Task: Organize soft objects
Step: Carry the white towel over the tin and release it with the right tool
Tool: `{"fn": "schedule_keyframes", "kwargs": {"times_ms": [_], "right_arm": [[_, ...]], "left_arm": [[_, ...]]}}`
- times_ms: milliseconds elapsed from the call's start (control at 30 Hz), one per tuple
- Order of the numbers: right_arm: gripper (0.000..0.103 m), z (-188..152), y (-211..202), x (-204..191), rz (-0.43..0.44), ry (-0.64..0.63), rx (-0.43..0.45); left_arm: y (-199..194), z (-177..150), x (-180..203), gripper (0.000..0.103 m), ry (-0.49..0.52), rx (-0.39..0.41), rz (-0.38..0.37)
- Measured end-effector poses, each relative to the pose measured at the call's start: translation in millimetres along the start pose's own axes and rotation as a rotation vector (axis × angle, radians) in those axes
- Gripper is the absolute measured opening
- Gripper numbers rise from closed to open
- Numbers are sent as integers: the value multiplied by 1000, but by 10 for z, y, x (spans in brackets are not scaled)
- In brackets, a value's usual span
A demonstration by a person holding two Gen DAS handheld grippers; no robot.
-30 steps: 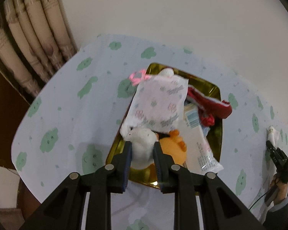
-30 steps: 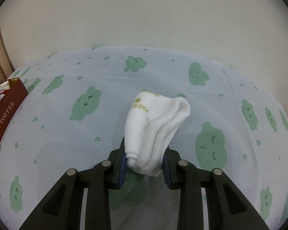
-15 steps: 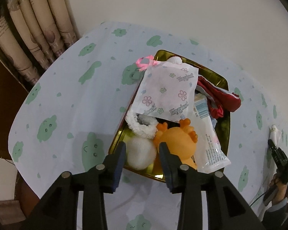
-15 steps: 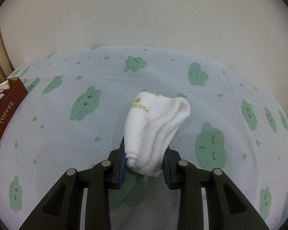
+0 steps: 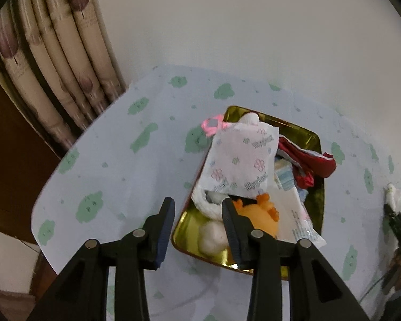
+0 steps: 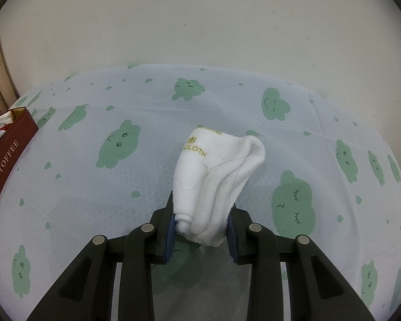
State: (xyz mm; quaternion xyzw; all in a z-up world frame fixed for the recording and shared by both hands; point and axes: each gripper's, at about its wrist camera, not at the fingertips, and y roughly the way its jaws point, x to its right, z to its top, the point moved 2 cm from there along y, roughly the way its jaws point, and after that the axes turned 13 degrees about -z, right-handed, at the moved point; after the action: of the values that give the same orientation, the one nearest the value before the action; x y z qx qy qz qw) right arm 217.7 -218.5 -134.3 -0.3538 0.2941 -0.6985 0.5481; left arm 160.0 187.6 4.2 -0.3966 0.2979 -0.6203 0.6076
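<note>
Two views covered the moment. From the left wrist, the left hand-held gripper (image 5: 197,215) hung over the near corner of a gold tin (image 5: 316,144) on the surface (image 5: 115,165), which wore a pale cover printed with green clouds. Its jaws stood apart with nothing pressed between them. A white pom-pom (image 5: 211,236) lay in the tin's near corner, in line with the gap but below the pads. Beside it sat an orange toy (image 5: 262,218), partly behind the right finger. A flowered white packet (image 5: 240,160) lay on top of the heap, with a pink ribbon (image 5: 214,125) at its far corner, red cloth (image 5: 310,160) to its right and a clear plastic pack (image 5: 302,222) along the right side. Curtains (image 5: 53,58) hung at the far left.

From the right wrist, the right hand-held gripper (image 6: 200,223) was clamped on a folded white towel (image 6: 216,171). The towel's near end sat between the blue pads, and the rest lay stretched away over the surface, with yellow lettering near its far end. The tin's dark red wall, lettered TOFFEE, showed at the left edge, well apart from the towel.
</note>
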Motion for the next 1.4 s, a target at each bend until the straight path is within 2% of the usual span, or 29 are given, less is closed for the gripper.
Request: {"fn": "schedule_keyframes", "kwargs": {"times_ms": [333,700,867,900,1000,1033,1200,1400], "right_arm": [[29,3,7,13,-24,-20,7],[26,20,-34,25,-86,-17,-7],[24,39,-133,86,-74,2,-12],[24,56,-162,86,-73,-1,-9],[24,101,-244,-6,-68,-17,3],[24,113,-276,-17,-64,-22,6],[24,144,-493,-185,-2,-41,18],[24,247,-876,-707,127,-105,71]], "left_arm": [[80,-43,-96,37,3,78,29],[96,-174,-75,37,98,140,75],[85,-241,-37,38,138,151,81],[85,-250,-39,39,141,151,78],[78,-271,-60,53,136,161,72],[68,-280,-63,57,133,167,69],[53,-294,-125,57,110,171,44],[41,-280,-265,57,56,168,37]]}}
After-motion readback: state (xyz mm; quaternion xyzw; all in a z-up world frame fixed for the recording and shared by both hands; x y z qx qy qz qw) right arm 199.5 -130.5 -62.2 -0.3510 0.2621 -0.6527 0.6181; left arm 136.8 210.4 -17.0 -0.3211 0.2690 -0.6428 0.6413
